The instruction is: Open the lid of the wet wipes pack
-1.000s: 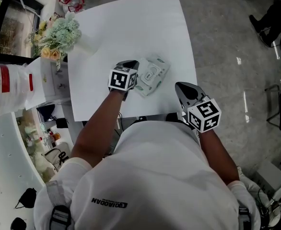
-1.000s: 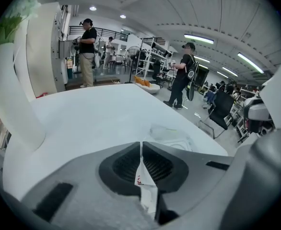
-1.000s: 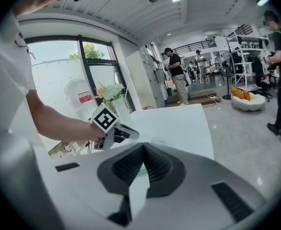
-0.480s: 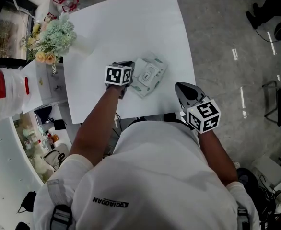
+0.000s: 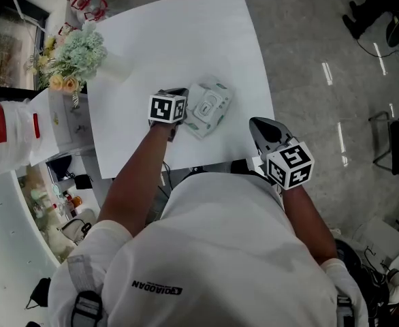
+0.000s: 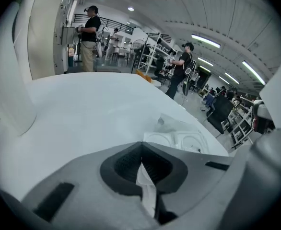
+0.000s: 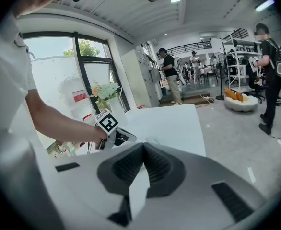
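Lines up on the wet wipes pack (image 5: 208, 109), flat on the surface (image 5: 186, 39), lid (image 5: 213, 103) apparently down: left claw (image 6: 141, 147) pressed together, empty, at the pack's left edge, right claw (image 7: 143, 146) likewise, well clear of it; next calls for hooking the lid's lip.

white short-sleeved T-shirt (image 5: 233, 251), small dark lettering (image 5: 155, 289) at 7 o'clock, grey shoulder straps (image 5: 84, 306), dark grey left gripper (image 5: 184, 99), right gripper (image 5: 254, 123), black-and-white marker cubes (image 5: 167, 107)
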A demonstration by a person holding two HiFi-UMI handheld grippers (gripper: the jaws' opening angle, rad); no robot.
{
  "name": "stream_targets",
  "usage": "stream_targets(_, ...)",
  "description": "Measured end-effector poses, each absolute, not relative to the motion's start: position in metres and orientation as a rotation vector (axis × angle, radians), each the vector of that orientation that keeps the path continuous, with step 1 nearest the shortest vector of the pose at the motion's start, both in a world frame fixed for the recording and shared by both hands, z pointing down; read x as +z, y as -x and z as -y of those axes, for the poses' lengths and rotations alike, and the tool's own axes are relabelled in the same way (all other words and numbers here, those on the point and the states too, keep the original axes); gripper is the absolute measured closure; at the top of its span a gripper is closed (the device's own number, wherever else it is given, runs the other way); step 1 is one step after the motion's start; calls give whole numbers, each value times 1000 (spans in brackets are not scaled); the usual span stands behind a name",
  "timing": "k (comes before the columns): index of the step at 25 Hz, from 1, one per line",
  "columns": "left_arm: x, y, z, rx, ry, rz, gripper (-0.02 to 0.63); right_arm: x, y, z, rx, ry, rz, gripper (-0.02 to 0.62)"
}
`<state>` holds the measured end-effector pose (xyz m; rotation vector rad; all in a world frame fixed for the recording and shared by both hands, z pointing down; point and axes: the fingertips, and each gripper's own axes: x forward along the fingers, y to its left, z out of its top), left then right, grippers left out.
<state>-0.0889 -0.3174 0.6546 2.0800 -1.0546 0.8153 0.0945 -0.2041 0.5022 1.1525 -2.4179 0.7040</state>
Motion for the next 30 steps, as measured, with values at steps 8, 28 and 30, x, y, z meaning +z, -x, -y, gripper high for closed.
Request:
stream_targets(8, 582, 82, 314, 635, -2217, 1089, 598, 473, -84, 209, 637, -1158, 2479, 589)
stream_targets(28, 418, 132, 239, 326, -2421, 1308, 598, 375, -19, 230, 397, -1069, 2727, 589)
stream_targets(30, 412, 134, 230, 316, -2435, 1312, 600, 379, -15, 228, 396, -1058, 2718, 589)
